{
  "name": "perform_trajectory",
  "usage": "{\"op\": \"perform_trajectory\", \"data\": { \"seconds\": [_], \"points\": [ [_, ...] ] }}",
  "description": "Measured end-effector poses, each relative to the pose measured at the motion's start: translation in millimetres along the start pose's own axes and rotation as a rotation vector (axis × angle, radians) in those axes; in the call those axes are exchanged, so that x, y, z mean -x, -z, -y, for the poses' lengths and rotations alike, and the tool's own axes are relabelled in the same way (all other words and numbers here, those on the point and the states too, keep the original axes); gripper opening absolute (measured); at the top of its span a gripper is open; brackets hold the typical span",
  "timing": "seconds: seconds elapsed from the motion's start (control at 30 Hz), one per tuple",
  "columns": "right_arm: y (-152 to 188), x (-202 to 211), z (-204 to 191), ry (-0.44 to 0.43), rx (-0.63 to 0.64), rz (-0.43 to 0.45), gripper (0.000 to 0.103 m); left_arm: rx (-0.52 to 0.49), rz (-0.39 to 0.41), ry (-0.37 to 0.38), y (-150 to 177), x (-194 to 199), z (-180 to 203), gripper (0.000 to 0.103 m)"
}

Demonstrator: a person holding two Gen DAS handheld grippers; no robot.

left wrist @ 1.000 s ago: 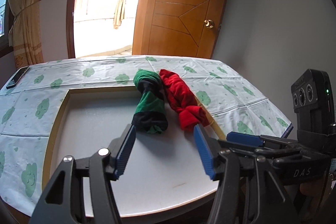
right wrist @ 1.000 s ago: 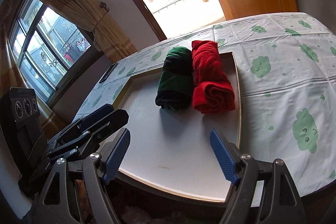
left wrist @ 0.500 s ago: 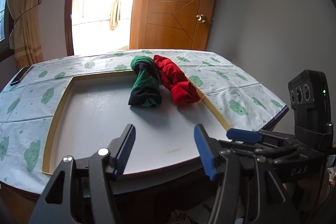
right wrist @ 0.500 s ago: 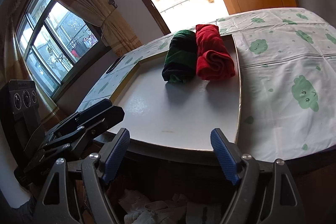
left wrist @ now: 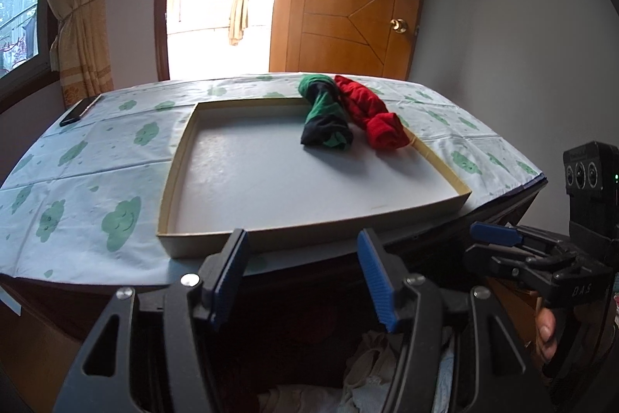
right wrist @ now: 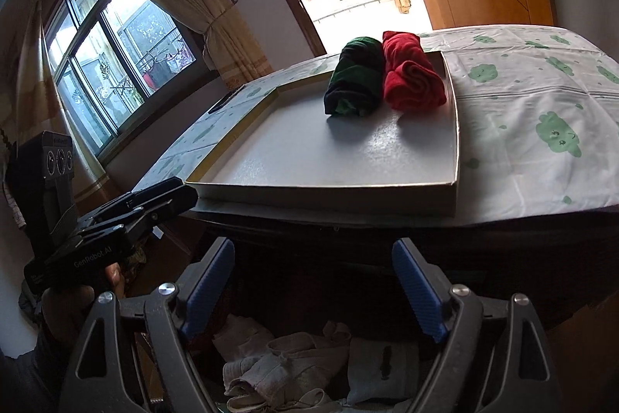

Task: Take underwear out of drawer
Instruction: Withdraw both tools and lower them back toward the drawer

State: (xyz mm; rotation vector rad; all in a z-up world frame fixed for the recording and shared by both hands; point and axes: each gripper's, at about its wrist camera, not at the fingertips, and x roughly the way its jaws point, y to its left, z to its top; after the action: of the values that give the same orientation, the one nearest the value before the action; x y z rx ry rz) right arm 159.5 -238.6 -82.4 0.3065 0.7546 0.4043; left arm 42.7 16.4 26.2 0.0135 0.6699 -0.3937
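Two rolled underwear lie side by side in a shallow white tray (left wrist: 201, 243) on the table: a green-and-black roll (left wrist: 327, 120) (right wrist: 358, 82) and a red roll (left wrist: 377, 119) (right wrist: 412, 78). Below the table's front edge an open drawer (right wrist: 390, 269) holds pale crumpled cloths (right wrist: 294, 355) (left wrist: 367, 366). My left gripper (left wrist: 303, 258) hangs open in front of the table edge, above the drawer, with nothing between its fingers. My right gripper (right wrist: 313, 258) is beside it over the drawer, its jaws opening and empty.
A green-cloud tablecloth (left wrist: 96, 188) covers the table. A dark phone (left wrist: 79, 110) lies at its far left corner. A wooden door (left wrist: 348, 6) and a bright doorway stand behind, a window (right wrist: 116, 64) with curtains to the left. A hand (right wrist: 112, 275) holds the left gripper.
Both grippers have drawn back from over the tray and sunk below the table's front edge. The drawer's cloths have come into view. The right jaws have spread a little wider.
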Motion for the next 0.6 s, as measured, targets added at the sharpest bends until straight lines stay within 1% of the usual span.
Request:
{"op": "perform_trajectory", "data": {
  "seconds": [0.13, 0.27, 0.33, 0.43, 0.53, 0.6],
  "points": [
    [15.4, -7.0, 1.6, -0.008, -0.015, -0.022, 0.085, 0.037, -0.02, -0.045, 18.4, 6.5, -24.6, 0.063],
    [31.9, -22.3, 1.8, -0.005, -0.025, -0.066, 0.085, 0.066, -0.078, -0.083, 43.2, 4.3, -41.9, 0.064],
    [38.9, -30.2, -0.1, -0.012, -0.029, -0.087, 0.085, 0.063, -0.127, -0.096, 56.3, -0.8, -45.9, 0.064],
    [47.7, -43.1, -4.3, -0.018, -0.019, -0.127, 0.085, 0.027, -0.198, -0.117, 71.8, -10.9, -45.4, 0.064],
    [55.1, -57.4, -11.0, -0.015, 0.006, -0.181, 0.085, -0.005, -0.298, -0.132, 87.4, -24.5, -45.4, 0.069],
    [59.2, -65.3, -13.8, -0.014, 0.02, -0.21, 0.085, -0.022, -0.364, -0.135, 96.9, -35.0, -44.9, 0.069]
  ]
}}
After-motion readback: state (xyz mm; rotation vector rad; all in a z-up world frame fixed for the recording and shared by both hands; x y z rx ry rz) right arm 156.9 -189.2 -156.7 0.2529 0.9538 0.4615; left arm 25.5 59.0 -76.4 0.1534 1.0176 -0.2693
